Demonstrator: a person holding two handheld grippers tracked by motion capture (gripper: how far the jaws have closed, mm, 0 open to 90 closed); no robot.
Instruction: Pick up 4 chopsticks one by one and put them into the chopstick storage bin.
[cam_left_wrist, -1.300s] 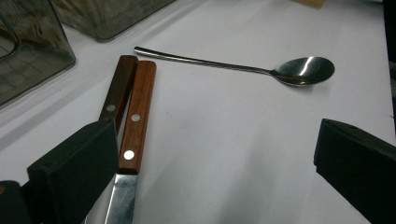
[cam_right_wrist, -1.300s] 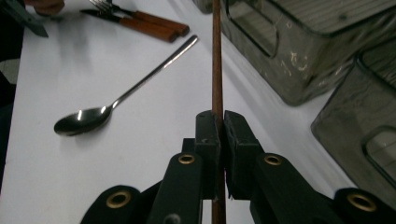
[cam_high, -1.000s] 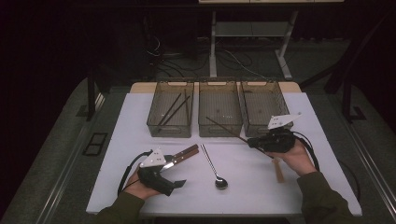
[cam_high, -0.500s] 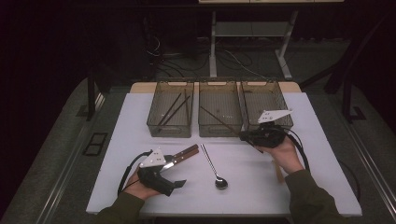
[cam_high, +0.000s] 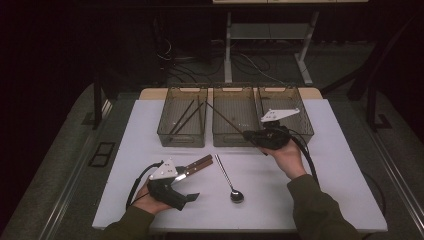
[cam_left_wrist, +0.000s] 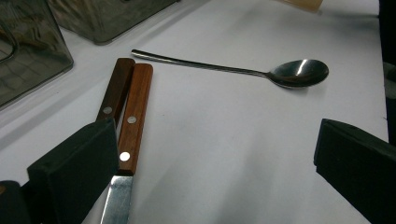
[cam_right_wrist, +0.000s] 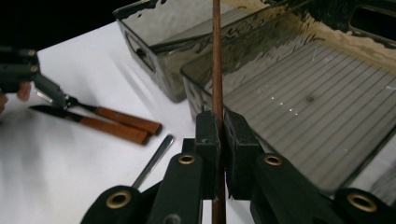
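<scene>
My right gripper (cam_high: 252, 135) is clamped on a thin dark-brown wooden chopstick (cam_right_wrist: 217, 60); in the right gripper view my two black pads (cam_right_wrist: 208, 140) pinch the stick near its lower part, and it rises straight up between them. In the high view the chopstick (cam_high: 225, 117) slants up and to the left from my jaws across the middle of three smoke-tinted clear plastic bins (cam_high: 235, 142), its far tip near that bin's back left corner. The left-hand bin (cam_high: 182, 140) holds several more dark chopsticks (cam_high: 182, 116), leaning and crossed. The right-hand bin (cam_high: 305, 127) lies just behind my right hand (cam_high: 285, 155).

My left gripper (cam_high: 187, 196) rests on the white tabletop (cam_high: 325, 200) with its jaws standing wide apart and nothing between them. Just beside its left jaw lie two wooden-handled steel table knives (cam_left_wrist: 130, 102), side by side and touching. A polished steel spoon (cam_left_wrist: 280, 73) lies on the table beyond them, bowl toward me in the high view.
</scene>
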